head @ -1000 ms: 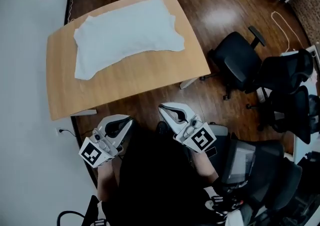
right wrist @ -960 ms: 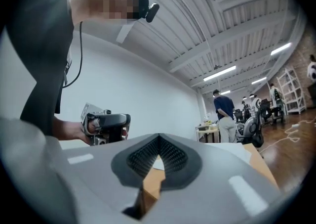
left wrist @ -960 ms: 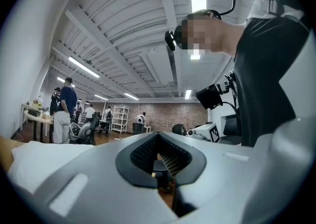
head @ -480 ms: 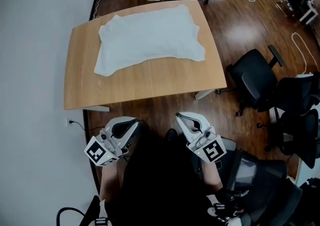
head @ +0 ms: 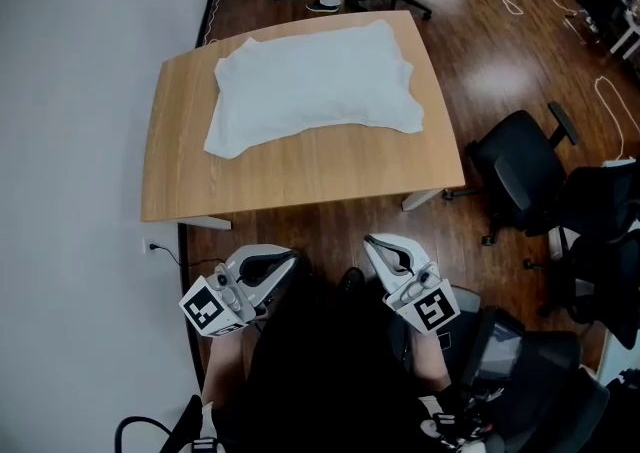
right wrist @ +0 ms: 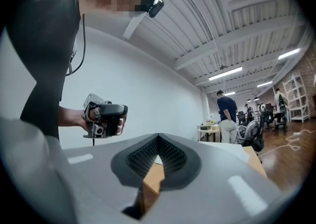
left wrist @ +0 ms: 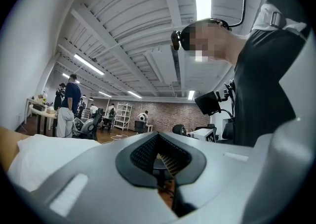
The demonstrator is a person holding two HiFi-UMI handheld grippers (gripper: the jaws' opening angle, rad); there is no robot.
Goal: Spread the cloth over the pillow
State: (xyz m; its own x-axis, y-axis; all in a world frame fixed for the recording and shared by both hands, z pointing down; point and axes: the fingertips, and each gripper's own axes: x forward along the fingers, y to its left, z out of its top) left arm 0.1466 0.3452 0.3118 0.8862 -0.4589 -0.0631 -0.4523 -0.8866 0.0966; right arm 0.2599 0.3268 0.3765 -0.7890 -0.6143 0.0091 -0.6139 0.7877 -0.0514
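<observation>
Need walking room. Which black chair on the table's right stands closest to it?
The lone chair by the table corner; others crowd the picture's edge.

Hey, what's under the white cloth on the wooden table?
The white cloth lies puffed up on the wooden table; something bulky seems to be beneath, but it is fully covered.

A white cloth (head: pixel 315 86) lies spread across the far half of the wooden counter (head: pixel 300 176). The left hand-held gripper (head: pixel 283 264) and the right hand-held gripper (head: pixel 379 247) are held close to the person's body, well apart from the counter's near edge. A black office chair (head: pixel 520 171) stands to the right.
</observation>
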